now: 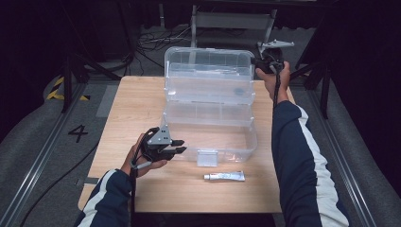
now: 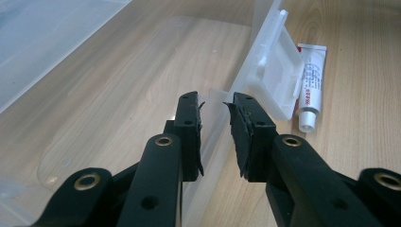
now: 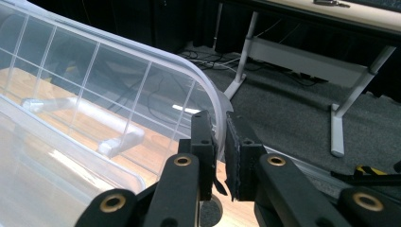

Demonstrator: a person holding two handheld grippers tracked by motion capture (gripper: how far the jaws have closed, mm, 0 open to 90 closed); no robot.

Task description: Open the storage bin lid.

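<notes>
A clear plastic box (image 1: 250,142) stands open on the wooden table (image 1: 137,99), its lid (image 1: 208,75) raised upright at the back. My left gripper (image 1: 182,145) is at the box's front left corner. In the left gripper view it (image 2: 215,106) is shut on the front wall (image 2: 212,142), one jaw inside and one outside. My right gripper (image 1: 257,63) reaches over the table's far right and is shut on the lid's top right corner. The right gripper view shows its pads (image 3: 221,124) pinching the curved rim of the lid (image 3: 94,85).
A white tube (image 1: 224,176) (image 2: 312,90) lies on the table in front of the box, beside the hanging front latch (image 1: 207,157) (image 2: 279,71). Behind the table are cables and white furniture legs (image 3: 338,123) on grey floor. A "4" (image 1: 78,132) marks the floor at left.
</notes>
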